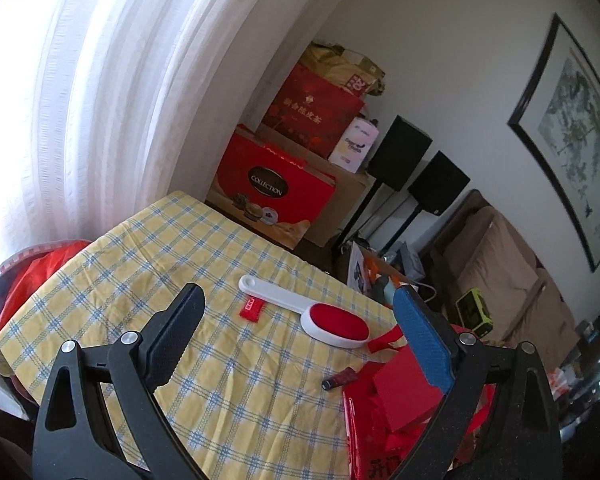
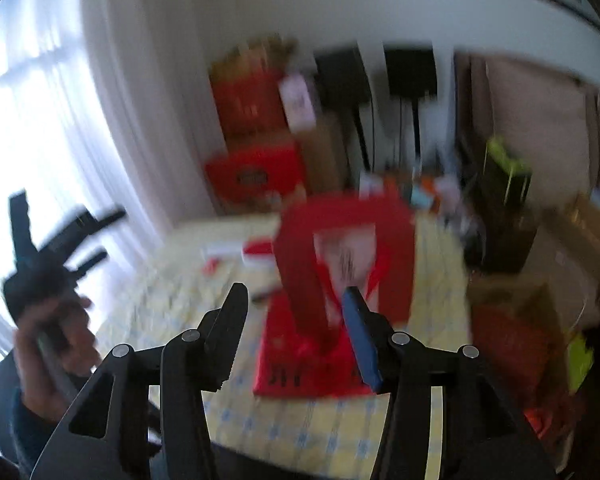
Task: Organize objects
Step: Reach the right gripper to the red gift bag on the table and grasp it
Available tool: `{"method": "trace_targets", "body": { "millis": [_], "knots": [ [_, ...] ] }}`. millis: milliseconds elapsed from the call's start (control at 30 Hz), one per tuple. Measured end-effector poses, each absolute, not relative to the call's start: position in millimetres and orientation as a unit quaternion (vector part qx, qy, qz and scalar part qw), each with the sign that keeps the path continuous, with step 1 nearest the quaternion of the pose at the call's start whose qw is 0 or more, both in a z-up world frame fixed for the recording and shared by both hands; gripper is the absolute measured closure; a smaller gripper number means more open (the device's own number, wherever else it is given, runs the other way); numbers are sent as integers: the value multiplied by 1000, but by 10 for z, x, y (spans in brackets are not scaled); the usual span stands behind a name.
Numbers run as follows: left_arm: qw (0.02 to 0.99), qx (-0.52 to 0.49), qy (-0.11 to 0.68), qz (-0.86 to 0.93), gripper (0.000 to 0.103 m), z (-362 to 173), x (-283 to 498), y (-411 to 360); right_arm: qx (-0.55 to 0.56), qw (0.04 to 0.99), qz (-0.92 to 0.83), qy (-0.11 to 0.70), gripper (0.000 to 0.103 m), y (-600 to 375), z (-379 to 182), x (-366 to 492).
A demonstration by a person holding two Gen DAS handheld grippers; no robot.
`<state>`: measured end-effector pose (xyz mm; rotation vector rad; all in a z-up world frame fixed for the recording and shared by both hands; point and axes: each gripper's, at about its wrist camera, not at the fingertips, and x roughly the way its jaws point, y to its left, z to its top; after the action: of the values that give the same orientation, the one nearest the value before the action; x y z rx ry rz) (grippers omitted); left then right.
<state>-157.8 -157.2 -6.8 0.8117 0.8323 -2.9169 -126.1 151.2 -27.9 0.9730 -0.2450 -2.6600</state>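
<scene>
The left gripper [image 1: 296, 304] stands wide open over the near part of a table covered with a yellow-and-blue checked cloth [image 1: 148, 248]; nothing lies between its fingers. Just beyond them on the cloth lie a small dark red tube [image 1: 340, 379], a small red tag [image 1: 251, 309] and a white-handled lint brush [image 1: 312, 310] with a red oval pad, each apart from the others. At the table's right edge sits a pile of red paper goods with a red box [image 1: 404, 392] on top.

The right gripper [image 2: 296, 304] is about half open and grips nothing. Directly past its tips a red paper bag [image 2: 340, 256] stands upright on the flat red goods [image 2: 300, 364]; that view is blurred, so contact cannot be judged. The person's left hand [image 2: 56, 340] shows at the left.

Farther off, red gift boxes [image 1: 276, 188] are stacked by a white curtain [image 1: 100, 100].
</scene>
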Motion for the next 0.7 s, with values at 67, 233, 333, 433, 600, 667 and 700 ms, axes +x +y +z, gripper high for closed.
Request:
{"method": "trace_targets", "body": {
  "millis": [67, 233, 333, 433, 600, 667, 700],
  "knots": [
    [2, 260, 265, -929, 8, -77, -1583, -1582, 361, 131, -920, -81, 52, 1494, -473, -1367],
    [5, 265, 275, -924, 8, -147, -1607, -1634, 374, 25, -923, -89, 29, 1639, -761, -1529],
    [5, 274, 277, -921, 8, -202, -1637, -1635, 360, 55, -923, -124, 37, 1723, -859, -1546],
    [5, 279, 276, -920, 8, -224, -1645, -1618, 344, 119, -915, -175, 66, 1773, -960, -1620],
    [6, 276, 266, -924, 8, -175, -1617, -1609, 294, 201, -896, -266, 95, 1822, -914, -1592],
    [10, 273, 266, -924, 8, -158, -1600, -1644, 258, 243, -889, -289, 97, 1849, -774, -1479],
    [12, 272, 268, -924, 8, -155, -1601, -1665, 239, 264, -886, -296, 97, 1858, -664, -1394]
  ]
}}
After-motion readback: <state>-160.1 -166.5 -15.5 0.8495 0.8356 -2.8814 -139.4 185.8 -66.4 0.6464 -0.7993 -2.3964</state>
